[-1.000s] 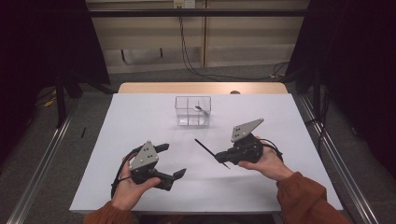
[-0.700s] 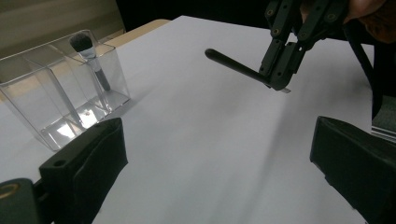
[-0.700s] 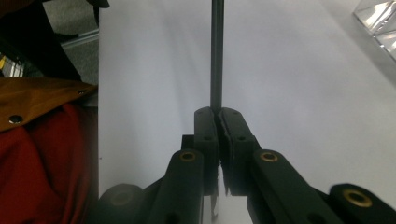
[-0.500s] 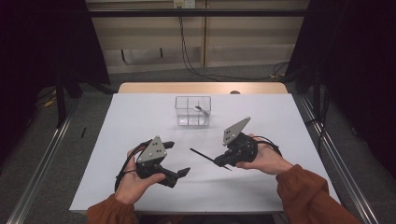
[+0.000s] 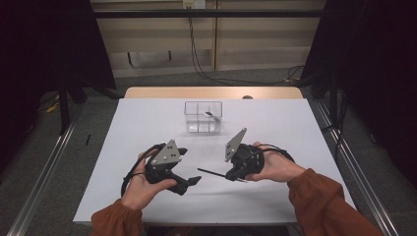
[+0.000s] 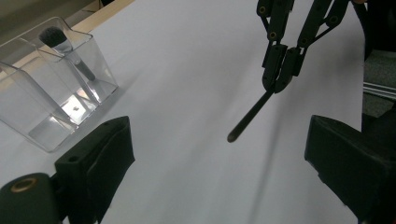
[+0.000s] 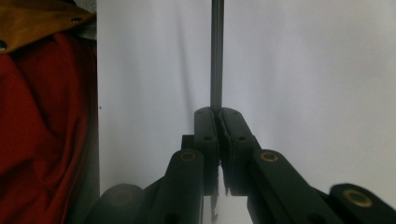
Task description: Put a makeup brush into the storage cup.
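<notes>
Brush handle (image 5: 212,173), thin and dark, is pinched in the right gripper (image 5: 231,176) and sticks out level toward the left gripper (image 5: 188,167), clear above the white tabletop (image 5: 275,123). In the right gripper view the two black jaws are pressed tight together on the rod (image 7: 216,56), which runs straight up and away from them. In the left gripper view the same rod (image 6: 250,116) slants down from the far gripper (image 6: 279,84), its blunt tip hanging free in the gap ahead. Left gripper's jaws stand wide apart, nothing between the pads; they have just been easing inward a touch. Both grippers sit near the front edge of the table, close to each other, tips almost facing.

Farther back, well apart from both hands, stands a clear divided organiser (image 5: 202,117), and in one compartment a makeup brush (image 6: 65,46) leans with its dark bristle head up. Rust-coloured sleeves (image 5: 322,196) come in from the bottom. No lettering or label is legible on anything.
</notes>
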Demonstrator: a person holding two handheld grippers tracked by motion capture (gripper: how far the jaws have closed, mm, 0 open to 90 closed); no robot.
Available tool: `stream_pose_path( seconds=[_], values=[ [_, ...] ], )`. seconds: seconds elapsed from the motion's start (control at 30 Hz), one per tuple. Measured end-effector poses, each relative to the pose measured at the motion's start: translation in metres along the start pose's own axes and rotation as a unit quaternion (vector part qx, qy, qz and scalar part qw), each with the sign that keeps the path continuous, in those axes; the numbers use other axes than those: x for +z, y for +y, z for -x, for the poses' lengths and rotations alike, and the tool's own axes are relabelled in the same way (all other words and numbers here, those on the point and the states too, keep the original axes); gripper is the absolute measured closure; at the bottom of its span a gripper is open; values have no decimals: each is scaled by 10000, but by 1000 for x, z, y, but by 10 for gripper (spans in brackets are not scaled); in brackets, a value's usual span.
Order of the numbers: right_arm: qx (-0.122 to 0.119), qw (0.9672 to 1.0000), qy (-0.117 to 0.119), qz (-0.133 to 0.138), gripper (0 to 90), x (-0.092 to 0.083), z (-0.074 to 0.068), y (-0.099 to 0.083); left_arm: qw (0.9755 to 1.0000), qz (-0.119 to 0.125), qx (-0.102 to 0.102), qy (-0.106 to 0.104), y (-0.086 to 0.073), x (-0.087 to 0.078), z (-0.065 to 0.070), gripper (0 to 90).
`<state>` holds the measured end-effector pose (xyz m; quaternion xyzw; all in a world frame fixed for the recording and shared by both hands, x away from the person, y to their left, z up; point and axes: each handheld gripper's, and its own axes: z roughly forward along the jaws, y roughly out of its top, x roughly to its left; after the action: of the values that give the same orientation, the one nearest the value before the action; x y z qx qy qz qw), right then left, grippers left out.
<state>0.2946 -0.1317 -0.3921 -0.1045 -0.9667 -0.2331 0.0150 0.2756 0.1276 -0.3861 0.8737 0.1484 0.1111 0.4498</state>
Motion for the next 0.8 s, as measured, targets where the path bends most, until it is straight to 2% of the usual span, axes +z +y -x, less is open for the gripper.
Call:
stream_pose_path(
  seconds=[0.1,0.23,0.27,0.3,0.33,0.53,0.6,0.73,0.8],
  values=[
    [-30,9999,-45,-164,869,2,0,2,9999,-91,-8,-119,1,2,-1,83],
    [-83,9993,-54,-358,868,5,1,4,9996,-218,19,-161,1,6,-2,83],
    [-116,9991,-39,-409,868,5,1,5,9996,-226,-26,-190,0,7,-2,83],
    [-128,9988,-41,-475,868,5,1,5,9992,-274,-26,-279,0,8,-3,82],
    [-172,9984,-46,-533,868,5,1,6,9988,-334,-61,-361,0,10,-4,81],
    [-371,9950,16,-923,868,8,0,10,9970,-563,-56,-522,1,17,-7,62],
    [-334,9941,41,-1030,869,8,0,11,9953,-749,-61,-617,2,18,-8,57],
    [-350,9924,61,-1174,869,10,1,12,9939,-886,-58,-648,4,21,-8,60],
    [-389,9924,85,-1165,868,11,2,13,9923,-998,-46,-725,5,21,-9,61]
  ],
)
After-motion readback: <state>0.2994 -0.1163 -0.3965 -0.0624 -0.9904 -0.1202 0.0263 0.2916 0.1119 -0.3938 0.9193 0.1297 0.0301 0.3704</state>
